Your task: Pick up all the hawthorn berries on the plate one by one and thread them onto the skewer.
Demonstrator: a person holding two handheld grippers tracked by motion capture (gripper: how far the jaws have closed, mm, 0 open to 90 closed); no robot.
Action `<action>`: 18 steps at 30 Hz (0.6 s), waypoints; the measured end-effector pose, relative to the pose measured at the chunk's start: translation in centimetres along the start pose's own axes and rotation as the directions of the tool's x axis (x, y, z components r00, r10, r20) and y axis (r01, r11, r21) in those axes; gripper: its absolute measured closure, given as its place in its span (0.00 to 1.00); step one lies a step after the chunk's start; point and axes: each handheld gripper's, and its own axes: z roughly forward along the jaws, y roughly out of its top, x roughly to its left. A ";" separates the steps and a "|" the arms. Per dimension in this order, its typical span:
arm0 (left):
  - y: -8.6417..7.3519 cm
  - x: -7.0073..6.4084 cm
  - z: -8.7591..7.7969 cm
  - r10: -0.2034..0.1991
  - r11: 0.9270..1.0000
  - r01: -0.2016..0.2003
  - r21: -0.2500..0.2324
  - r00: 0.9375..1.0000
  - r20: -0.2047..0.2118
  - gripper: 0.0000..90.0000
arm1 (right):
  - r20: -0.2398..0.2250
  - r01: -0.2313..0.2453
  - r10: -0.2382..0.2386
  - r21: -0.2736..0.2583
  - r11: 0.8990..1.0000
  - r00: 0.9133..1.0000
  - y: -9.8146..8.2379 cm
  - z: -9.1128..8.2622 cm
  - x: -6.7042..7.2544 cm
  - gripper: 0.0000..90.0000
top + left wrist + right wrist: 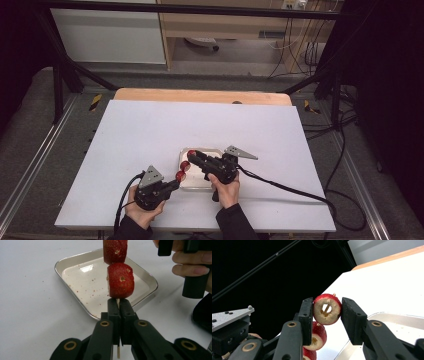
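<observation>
A thin wooden skewer [118, 353] carries three red cored fruit pieces. My left gripper [120, 305] is shut on the skewer just below the lowest piece [121, 280]; a second piece [115, 249] sits above it. In the high view the left gripper [175, 181] points up and right, and the pieces [183, 169] run from it over the steel tray [198, 181]. My right gripper [193, 155] comes in from the right. Its jaws press on both sides of the top fruit piece [327, 310], whose pale cut face shows the skewer tip. The other pieces [318, 338] hang below.
The shallow steel tray [72, 261] lies on the white table sheet, speckled with red crumbs. A wooden edge [200, 95] runs along the table's far side. Black cables [290, 187] trail right from the right gripper. The person's right hand [192, 265] is close by.
</observation>
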 end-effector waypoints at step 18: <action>-0.5 0.5 0.2 0.010 1.000 -0.010 -0.002 1.000 0.014 0.98 | 0.070 0.064 -0.067 0.048 0.997 0.995 1.3 -1.7 0.0 0.52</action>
